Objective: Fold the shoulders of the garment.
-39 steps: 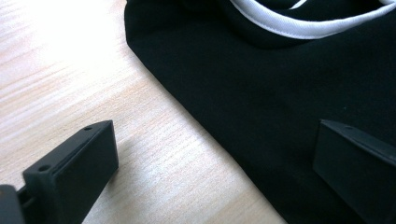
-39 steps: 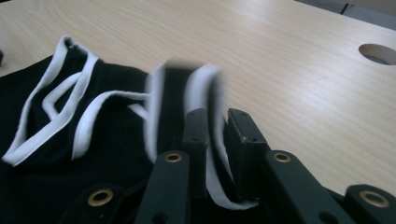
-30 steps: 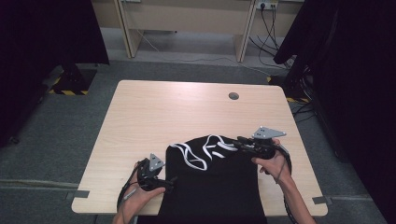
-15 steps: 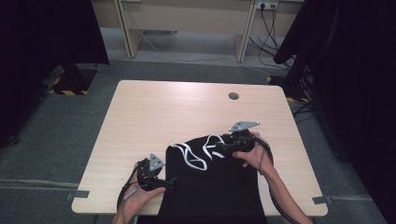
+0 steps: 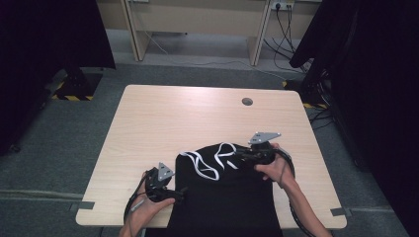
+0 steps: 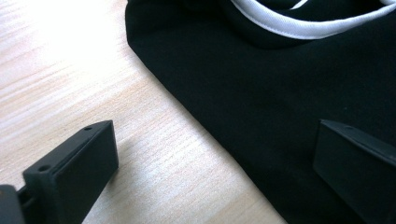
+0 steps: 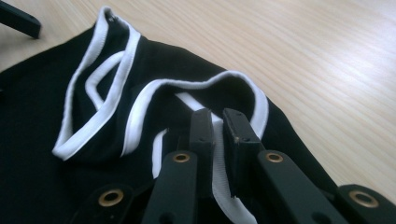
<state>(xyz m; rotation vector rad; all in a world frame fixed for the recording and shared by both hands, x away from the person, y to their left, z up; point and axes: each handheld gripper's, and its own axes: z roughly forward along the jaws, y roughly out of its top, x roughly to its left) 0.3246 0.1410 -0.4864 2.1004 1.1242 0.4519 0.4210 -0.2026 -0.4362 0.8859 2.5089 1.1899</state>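
A black garment [image 5: 222, 202] with white trim [image 5: 207, 165] lies at the table's near edge and hangs over it. My right gripper [image 5: 234, 157] reaches in from the right at the garment's top. Its jaws have just been closing and, in the right gripper view, the right gripper [image 7: 218, 123] is shut on a strip of the white trim [image 7: 93, 112]. My left gripper [image 5: 180, 192] rests low at the garment's left edge. In the left gripper view, the left gripper [image 6: 217, 140] stands open, one jaw over bare wood and the other over the black garment [image 6: 280, 84].
The light wooden table [image 5: 197, 118] has a round cable hole [image 5: 247, 101] at the far right. Dark curtains stand at both sides, with a desk frame and cables on the floor behind. The left gripper's jaw [image 7: 18, 21] shows at the top left of the right gripper view.
My right gripper has moved left from the garment's right corner to the white trim, and its jaws have closed on the trim. The left gripper has stayed in place.
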